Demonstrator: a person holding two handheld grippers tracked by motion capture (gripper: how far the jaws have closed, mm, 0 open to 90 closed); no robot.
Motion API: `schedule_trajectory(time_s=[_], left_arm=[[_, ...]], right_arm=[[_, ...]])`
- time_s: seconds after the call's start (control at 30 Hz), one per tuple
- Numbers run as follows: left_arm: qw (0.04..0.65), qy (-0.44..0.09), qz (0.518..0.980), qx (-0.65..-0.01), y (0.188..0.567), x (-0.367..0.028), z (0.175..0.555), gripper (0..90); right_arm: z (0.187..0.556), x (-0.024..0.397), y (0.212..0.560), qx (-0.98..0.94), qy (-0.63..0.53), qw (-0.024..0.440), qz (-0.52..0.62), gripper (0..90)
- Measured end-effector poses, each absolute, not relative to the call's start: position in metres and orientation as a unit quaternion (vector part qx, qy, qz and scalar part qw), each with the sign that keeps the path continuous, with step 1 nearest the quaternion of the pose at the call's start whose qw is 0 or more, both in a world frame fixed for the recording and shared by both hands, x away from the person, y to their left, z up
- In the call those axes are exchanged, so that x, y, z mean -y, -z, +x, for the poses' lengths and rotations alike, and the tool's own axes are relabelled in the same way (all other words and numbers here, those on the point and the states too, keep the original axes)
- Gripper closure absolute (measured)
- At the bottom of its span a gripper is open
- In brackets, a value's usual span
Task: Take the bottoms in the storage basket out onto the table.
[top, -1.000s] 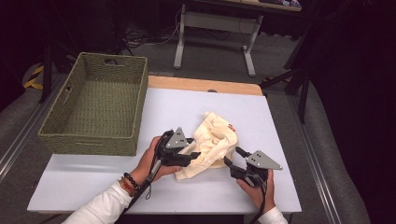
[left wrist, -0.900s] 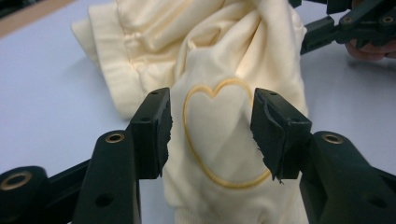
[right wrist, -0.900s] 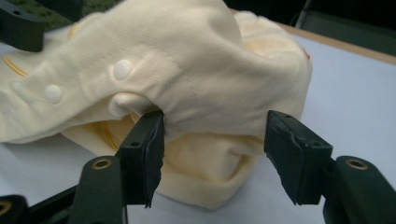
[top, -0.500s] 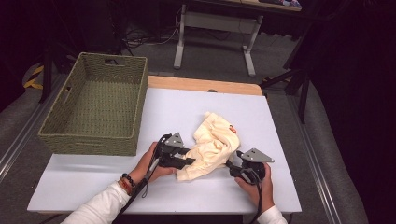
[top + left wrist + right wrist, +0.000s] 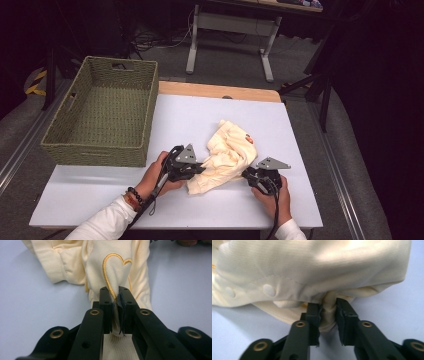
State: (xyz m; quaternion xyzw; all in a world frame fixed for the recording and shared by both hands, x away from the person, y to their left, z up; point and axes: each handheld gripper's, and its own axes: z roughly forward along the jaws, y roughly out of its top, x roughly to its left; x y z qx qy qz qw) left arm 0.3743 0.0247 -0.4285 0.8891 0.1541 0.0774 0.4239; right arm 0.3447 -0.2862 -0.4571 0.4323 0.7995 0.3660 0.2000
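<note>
We have both grippers on the cream garment, which lies crumpled on the white table near its front edge, to the right of the woven basket. Our left gripper has just been closing and now pinches a fold of cloth beside the stitched gold heart. Our right gripper has just been closing too, and its jaws clamp a bunched edge of the fabric below a row of snaps. So the grasp looks done on both sides. The garment is not yet lifted, spread or folded, and the basket holds nothing we can see.
</note>
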Motion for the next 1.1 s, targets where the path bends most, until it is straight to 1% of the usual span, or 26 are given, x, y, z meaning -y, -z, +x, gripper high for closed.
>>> schedule_trajectory(time_s=[0.07, 0.27, 0.47, 0.63, 0.93, 1.1], left_arm=[[0.423, -0.086, 0.889, -0.154, 0.425, -0.030, 0.372, 83.0], [0.431, -0.120, 0.877, -0.172, 0.413, -0.052, 0.365, 83.3], [0.450, -0.146, 0.856, -0.210, 0.402, -0.082, 0.364, 83.4], [0.442, -0.169, 0.854, -0.218, 0.399, -0.097, 0.356, 83.4], [0.443, -0.172, 0.850, -0.227, 0.398, -0.120, 0.340, 83.3], [0.438, -0.149, 0.859, -0.220, 0.409, -0.118, 0.331, 82.0]], right_arm=[[0.344, 0.287, 0.457, -0.800, -0.369, 0.200, 0.429, 79.4], [0.338, 0.286, 0.449, -0.803, -0.377, 0.214, 0.410, 82.7], [0.332, 0.292, 0.440, -0.792, -0.391, 0.233, 0.406, 83.2], [0.327, 0.298, 0.430, -0.778, -0.405, 0.259, 0.405, 83.5], [0.319, 0.306, 0.410, -0.752, -0.435, 0.295, 0.398, 84.0], [0.322, 0.303, 0.412, -0.753, -0.432, 0.292, 0.401, 83.4]])
